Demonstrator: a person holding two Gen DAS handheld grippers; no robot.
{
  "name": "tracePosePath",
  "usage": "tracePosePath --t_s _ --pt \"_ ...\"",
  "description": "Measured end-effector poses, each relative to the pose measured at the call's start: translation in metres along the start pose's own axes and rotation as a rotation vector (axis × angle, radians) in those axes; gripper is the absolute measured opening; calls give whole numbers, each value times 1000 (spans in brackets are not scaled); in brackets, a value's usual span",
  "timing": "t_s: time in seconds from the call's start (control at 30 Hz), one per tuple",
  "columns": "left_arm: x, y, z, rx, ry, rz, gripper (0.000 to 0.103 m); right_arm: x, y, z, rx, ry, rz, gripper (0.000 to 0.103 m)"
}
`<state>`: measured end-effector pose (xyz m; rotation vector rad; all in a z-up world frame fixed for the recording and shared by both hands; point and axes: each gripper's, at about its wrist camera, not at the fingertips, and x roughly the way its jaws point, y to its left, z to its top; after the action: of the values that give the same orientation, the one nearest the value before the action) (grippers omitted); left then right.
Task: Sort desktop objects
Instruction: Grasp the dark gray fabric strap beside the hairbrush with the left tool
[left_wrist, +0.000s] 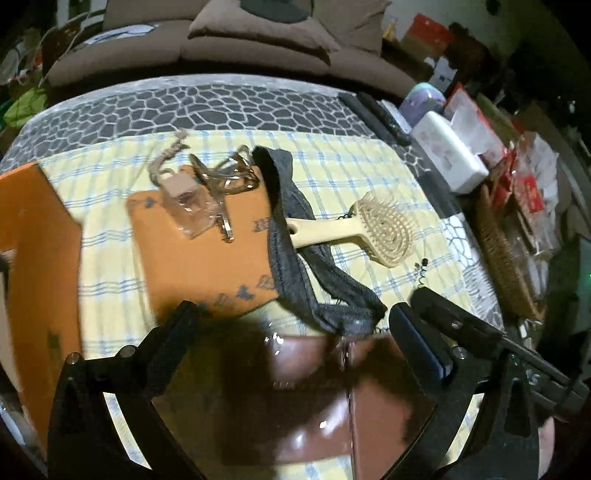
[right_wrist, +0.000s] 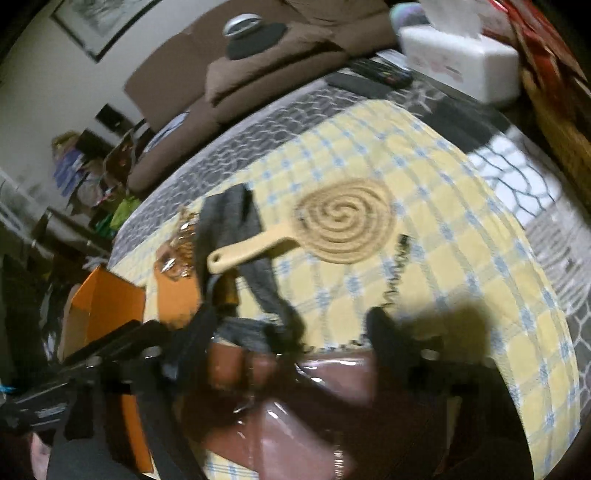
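Observation:
A glossy brown packet (left_wrist: 295, 387) in clear wrap lies at the near edge of the yellow checked cloth (left_wrist: 110, 266). My left gripper (left_wrist: 293, 317) is open, its fingers wide apart above the packet. Beside it, my right gripper (right_wrist: 295, 332) is open over the same brown packet (right_wrist: 295, 406); its picture is blurred. Farther out lie a wooden hairbrush (left_wrist: 380, 229), a dark grey fabric band (left_wrist: 288, 236), a keyring with a small clear bottle (left_wrist: 192, 210) on an orange lid (left_wrist: 199, 258), and a black spiral hair tie (left_wrist: 421, 273). The hairbrush (right_wrist: 343, 221) shows its spiral face.
An open orange box (left_wrist: 33, 258) stands at the left edge. A white tissue box (left_wrist: 450, 158), remote controls (left_wrist: 376, 110) and a wicker basket (left_wrist: 506, 258) of packets crowd the right side. Brown sofa cushions (left_wrist: 258, 33) rise behind the table.

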<state>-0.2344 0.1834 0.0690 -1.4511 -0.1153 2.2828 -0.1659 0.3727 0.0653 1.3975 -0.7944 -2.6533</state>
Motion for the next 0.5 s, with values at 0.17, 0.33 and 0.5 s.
tracePosePath --t_s 0.17,0.33,0.5 --pt "21 -2 0 -15 13 26 95 -10 -14 3 0 -17 -31 81" --pt "34 -6 -2 -7 28 40 63 -13 -12 1 -34 -15 -21 81" --pt "37 -9 -4 22 35 -2 21 -11 -13 0 -6 0 13 77"
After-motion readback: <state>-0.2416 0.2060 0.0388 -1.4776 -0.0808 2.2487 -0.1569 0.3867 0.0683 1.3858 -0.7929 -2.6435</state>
